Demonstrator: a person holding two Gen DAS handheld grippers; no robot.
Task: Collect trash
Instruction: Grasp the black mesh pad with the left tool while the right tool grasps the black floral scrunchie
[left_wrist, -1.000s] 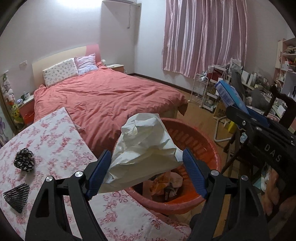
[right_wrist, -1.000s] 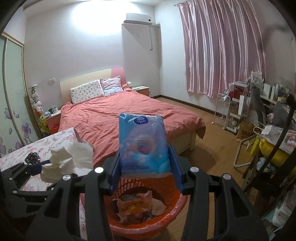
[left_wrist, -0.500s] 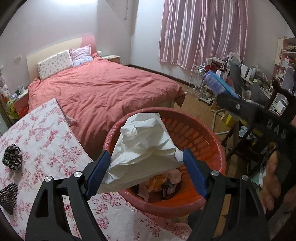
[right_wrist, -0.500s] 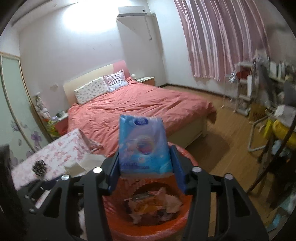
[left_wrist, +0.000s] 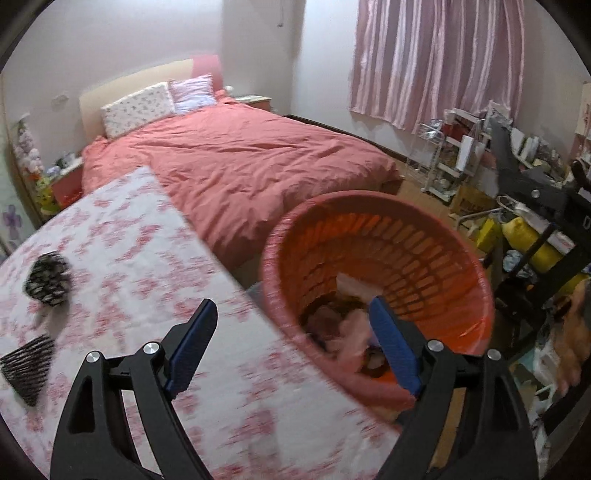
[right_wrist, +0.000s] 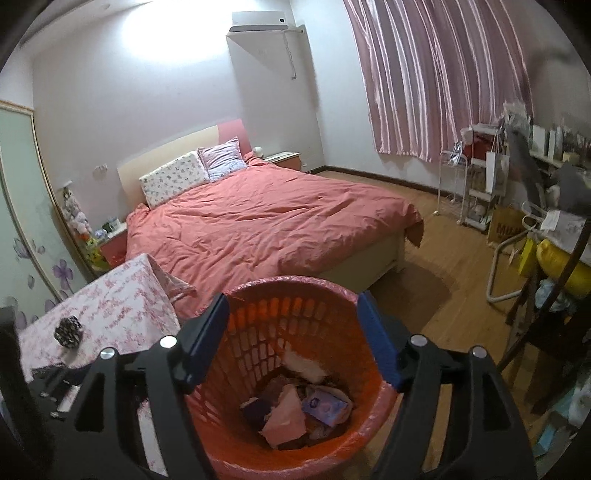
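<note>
Both hand-held grippers opening, empty; trash prob. in basket (right_wrist: 295, 295).

We see basket (right_wrist: 295, 295) right of table (left_wrist: 122, 236), bed (right_wrist: 266, 221) behind both; trash (right_wrist: 291, 410) lies in basket.

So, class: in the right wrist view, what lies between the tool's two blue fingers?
Only the orange basket shows between the right tool's opening fingers; nothing is held. Trash lies at the basket's bottom, below them.
</note>
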